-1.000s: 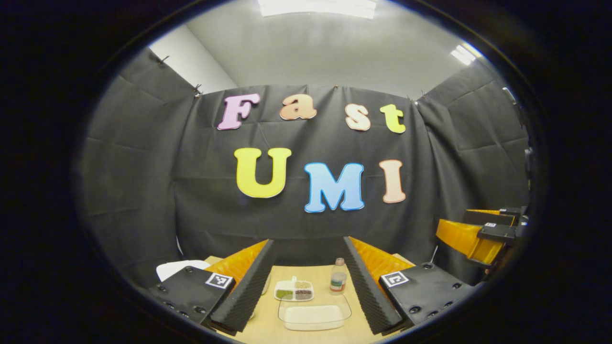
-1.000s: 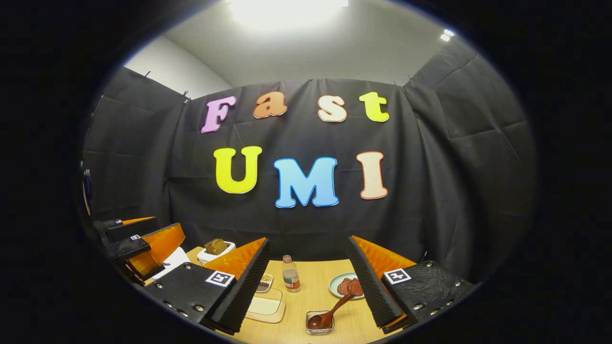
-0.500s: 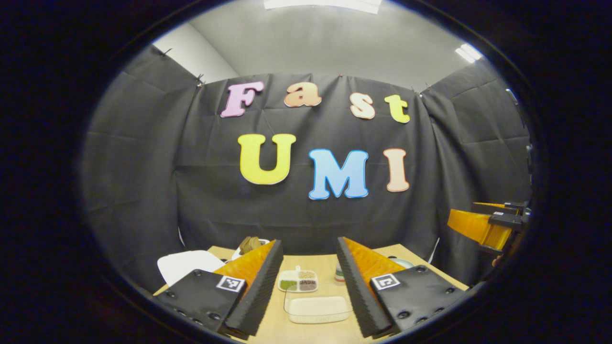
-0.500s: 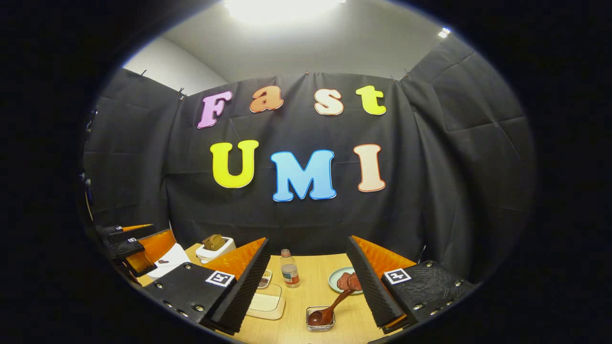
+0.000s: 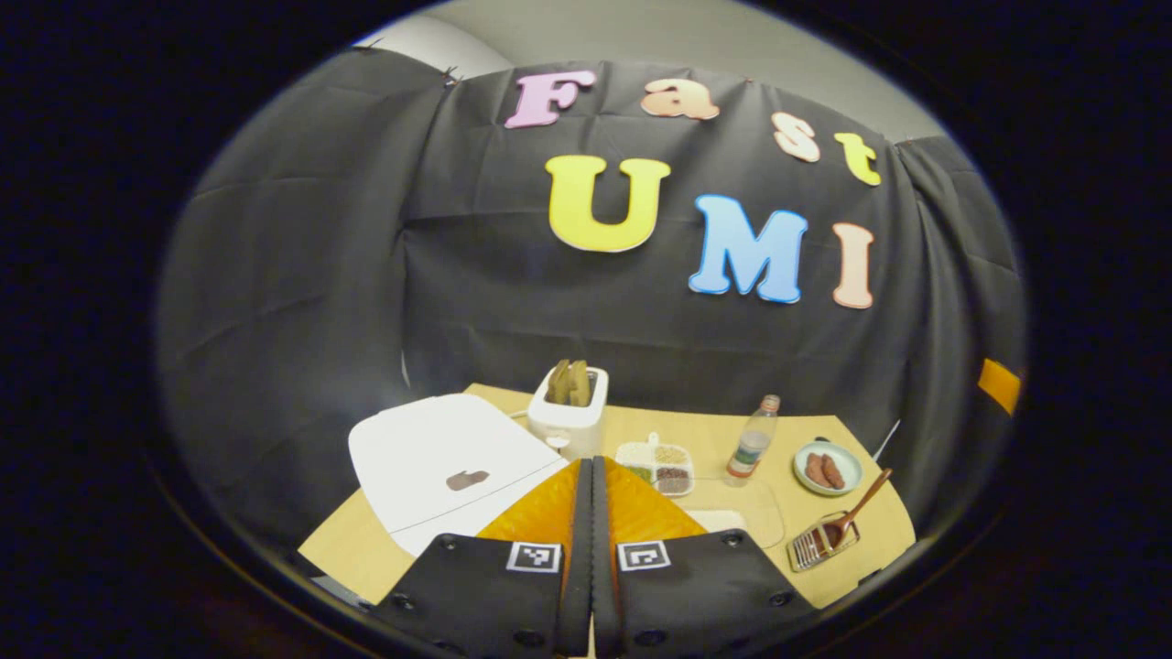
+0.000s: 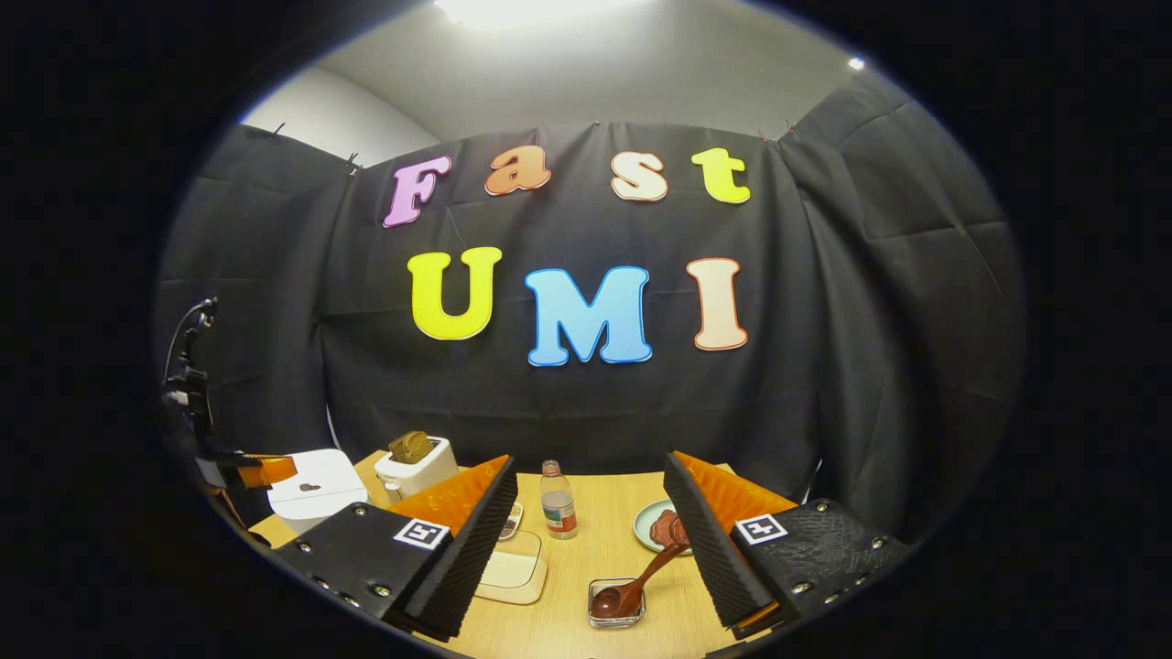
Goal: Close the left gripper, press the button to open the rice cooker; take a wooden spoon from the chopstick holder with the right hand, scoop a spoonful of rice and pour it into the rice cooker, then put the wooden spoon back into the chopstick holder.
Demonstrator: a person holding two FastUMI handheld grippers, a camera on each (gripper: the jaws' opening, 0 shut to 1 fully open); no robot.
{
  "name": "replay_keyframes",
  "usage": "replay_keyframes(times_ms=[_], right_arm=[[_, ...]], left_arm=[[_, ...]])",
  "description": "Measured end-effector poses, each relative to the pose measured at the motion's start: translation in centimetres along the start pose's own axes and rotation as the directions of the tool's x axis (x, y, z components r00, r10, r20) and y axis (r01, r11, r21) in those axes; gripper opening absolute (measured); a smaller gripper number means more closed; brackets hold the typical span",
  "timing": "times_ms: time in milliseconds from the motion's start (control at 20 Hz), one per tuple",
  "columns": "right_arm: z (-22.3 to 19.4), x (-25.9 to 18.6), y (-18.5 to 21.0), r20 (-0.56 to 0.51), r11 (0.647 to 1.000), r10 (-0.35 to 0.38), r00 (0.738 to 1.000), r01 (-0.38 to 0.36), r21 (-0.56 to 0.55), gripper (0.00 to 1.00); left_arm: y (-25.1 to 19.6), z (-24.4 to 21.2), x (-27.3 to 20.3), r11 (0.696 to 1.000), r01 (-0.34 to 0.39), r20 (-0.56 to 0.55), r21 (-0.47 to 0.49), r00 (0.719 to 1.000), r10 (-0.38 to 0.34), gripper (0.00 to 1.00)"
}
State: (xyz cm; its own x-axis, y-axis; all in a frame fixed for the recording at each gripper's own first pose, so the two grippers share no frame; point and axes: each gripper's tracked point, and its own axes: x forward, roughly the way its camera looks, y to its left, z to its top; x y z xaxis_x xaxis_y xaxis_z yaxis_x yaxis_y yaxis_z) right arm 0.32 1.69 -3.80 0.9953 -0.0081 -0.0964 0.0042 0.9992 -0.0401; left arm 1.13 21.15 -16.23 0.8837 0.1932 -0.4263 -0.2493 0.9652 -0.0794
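In the left gripper view, the left gripper (image 5: 591,476) fills the bottom centre of the frame with its two fingers pressed flat together and nothing between them. Just above and left of the fingertips sits the white rice cooker (image 5: 439,458), lid down, with a small dark button (image 5: 467,479) on its top. Behind it, near the centre of the frame, a white toaster (image 5: 569,419) holds slices of bread. To the right lie a divided dish of grains (image 5: 656,462), a small bottle (image 5: 752,441), and a green plate (image 5: 828,468) with sausages. At the lower right, the wooden spoon (image 5: 856,511) leans out of the chopstick holder (image 5: 815,545), a small wire-sided tray. A clear container of rice (image 5: 732,522) sits just right of the gripper, all on a light wooden table (image 5: 879,540).

In the right gripper view, the right gripper (image 6: 591,517) sits at the bottom of the frame, its fingers spread wide apart and holding nothing. The wooden spoon lies between them, low in the frame, bowl down in the holder.
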Motion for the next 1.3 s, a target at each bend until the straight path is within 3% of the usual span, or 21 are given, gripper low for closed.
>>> replay_keyframes(times_ms=[200, 350, 600, 900, 1100, 1300], right_arm=[[-1.1, 0.5, 0.1, -0.03, 1.0, 0.002, 1.0, -0.002, -0.006, 0.98], [-1.5, 1.1, 0.0, -0.043, 1.0, -0.001, 0.999, 0.0, -0.01, 0.98], [-1.4, 1.6, -0.5, -0.045, 1.0, -0.018, 0.999, 0.018, -0.009, 0.98], [-1.7, 2.0, -1.4, -0.056, 0.999, -0.036, 0.998, 0.035, -0.012, 0.98], [-1.9, 2.0, -1.3, -0.061, 0.999, -0.032, 0.998, 0.032, -0.007, 0.98], [-2.1, 1.9, -0.8, -0.062, 1.0, -0.015, 0.998, 0.015, -0.007, 0.98]], left_arm=[[5.4, -0.6, 2.9, 0.997, -0.074, -0.043, -0.022, 0.996, 0.073, 0.09], [7.8, -1.8, 5.5, 0.995, -0.089, -0.098, -0.035, 0.992, 0.085, 0.09], [8.4, -4.1, 8.8, 0.996, -0.073, -0.207, -0.043, 0.976, 0.062, 0.09], [10.0, -7.0, 10.7, 0.994, -0.109, -0.29, -0.02, 0.952, 0.099, 0.09], [10.3, -7.3, 11.4, 0.988, -0.112, -0.301, -0.105, 0.951, 0.076, 0.1], [10.5, -6.1, 11.1, 0.986, -0.114, -0.277, -0.121, 0.958, 0.076, 0.09]])
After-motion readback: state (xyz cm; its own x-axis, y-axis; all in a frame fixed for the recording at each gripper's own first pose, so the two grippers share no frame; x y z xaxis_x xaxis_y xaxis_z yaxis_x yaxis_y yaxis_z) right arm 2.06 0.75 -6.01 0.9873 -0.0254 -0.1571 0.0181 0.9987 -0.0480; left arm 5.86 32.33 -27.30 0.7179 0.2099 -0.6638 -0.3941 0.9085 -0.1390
